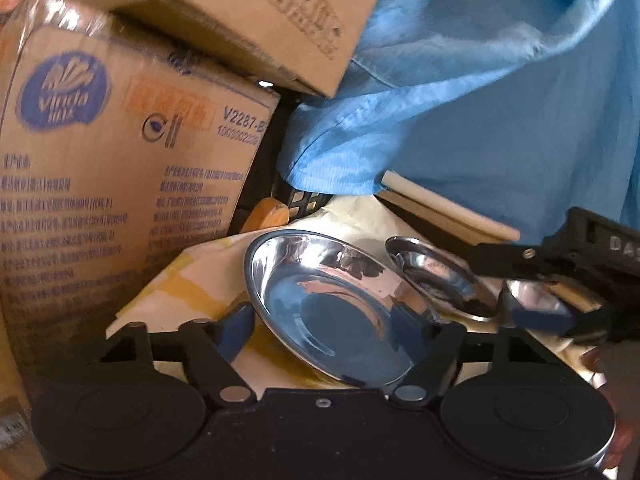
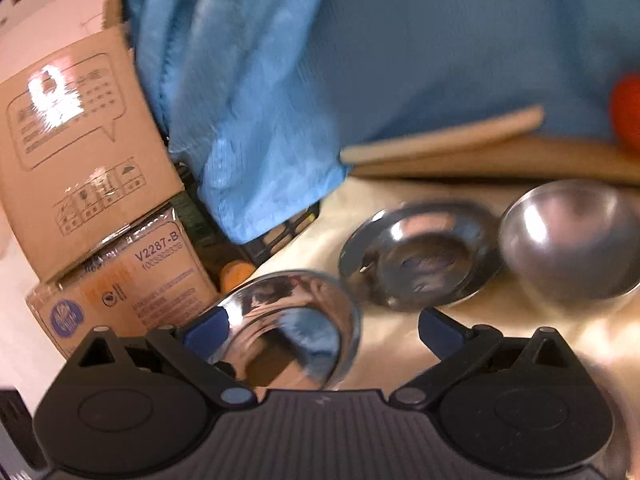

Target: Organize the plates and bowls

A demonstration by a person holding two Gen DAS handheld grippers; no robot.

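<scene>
The left gripper [image 1: 324, 328] has its fingers spread either side of the large steel plate [image 1: 332, 312], which lies tilted on the cloth-covered bench [image 1: 192, 280]; whether they touch its rim I can't tell. It looks thin, light, stiff and slick, so pinching the rim seems best. The right gripper [image 2: 320, 332] stands open, pressing on nothing. Beyond sit a smaller plate [image 2: 416, 256] and a steel bowl [image 2: 572, 240].

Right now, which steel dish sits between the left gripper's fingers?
The large shallow plate, widest and nearest the left gripper. The smaller plate and the small bowl lie beyond, toward the right gripper.
</scene>
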